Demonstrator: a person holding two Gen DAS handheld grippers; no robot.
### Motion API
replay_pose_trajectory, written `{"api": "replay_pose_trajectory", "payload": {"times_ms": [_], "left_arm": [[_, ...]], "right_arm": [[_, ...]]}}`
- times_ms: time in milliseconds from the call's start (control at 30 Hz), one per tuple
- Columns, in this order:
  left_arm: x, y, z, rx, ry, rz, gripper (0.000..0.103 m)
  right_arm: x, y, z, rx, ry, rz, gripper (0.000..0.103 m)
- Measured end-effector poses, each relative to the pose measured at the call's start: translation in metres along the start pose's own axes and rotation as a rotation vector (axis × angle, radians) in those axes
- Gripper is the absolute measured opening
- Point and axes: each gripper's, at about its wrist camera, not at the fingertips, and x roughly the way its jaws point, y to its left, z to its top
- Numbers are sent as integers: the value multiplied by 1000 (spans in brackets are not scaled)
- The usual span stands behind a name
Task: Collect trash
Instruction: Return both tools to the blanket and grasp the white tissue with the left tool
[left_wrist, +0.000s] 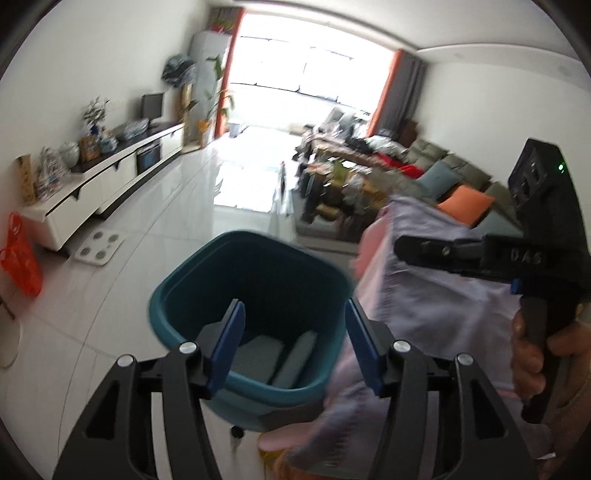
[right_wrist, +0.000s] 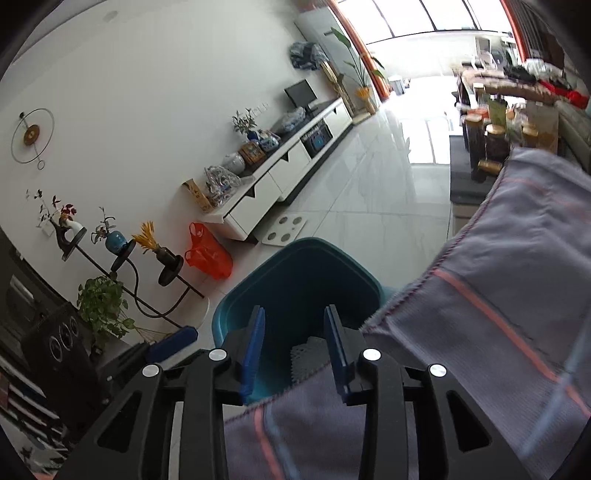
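A teal trash bin (left_wrist: 192, 295) stands on the white tile floor, close in front of both grippers; it also shows in the right wrist view (right_wrist: 295, 273). Pale grey-white pieces of trash (left_wrist: 273, 354) lie at its bottom, also seen in the right wrist view (right_wrist: 306, 354). My left gripper (left_wrist: 293, 341) is open and empty above the bin's near rim. My right gripper (right_wrist: 295, 347) is open and empty over the bin; its body (left_wrist: 480, 254) shows at the right of the left wrist view. A lilac cloth with pink stripes (right_wrist: 498, 295) drapes beside and under the right gripper, also in the left wrist view (left_wrist: 443, 306).
A white TV cabinet (right_wrist: 273, 188) runs along the left wall. A white bathroom scale (left_wrist: 99, 248) and an orange plastic bag (right_wrist: 207, 254) lie on the floor near it. A cluttered coffee table (left_wrist: 332, 177) and a grey sofa (left_wrist: 461, 177) stand to the right. A plant stand (right_wrist: 122, 258) is at the left.
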Motion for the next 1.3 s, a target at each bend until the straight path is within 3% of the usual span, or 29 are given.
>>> {"api": "replay_pose_trajectory", "payload": {"times_ms": [167, 300, 500, 733, 1300], "left_arm": [[-15, -37, -2, 45, -47, -122, 69], [-16, -79, -7, 117, -56, -216, 69], [-2, -141, -21, 221, -13, -340, 69], [14, -195, -38, 328, 37, -423, 69], [41, -277, -48, 487, 119, -469, 69]], "right_arm": [[-49, 4, -14, -39, -75, -39, 43], [-88, 2, -28, -62, -139, -91, 46], [-135, -13, -58, -73, -196, -227, 50], [-191, -36, -98, -30, -255, -358, 50], [-296, -99, -158, 156, -388, -576, 54]]}}
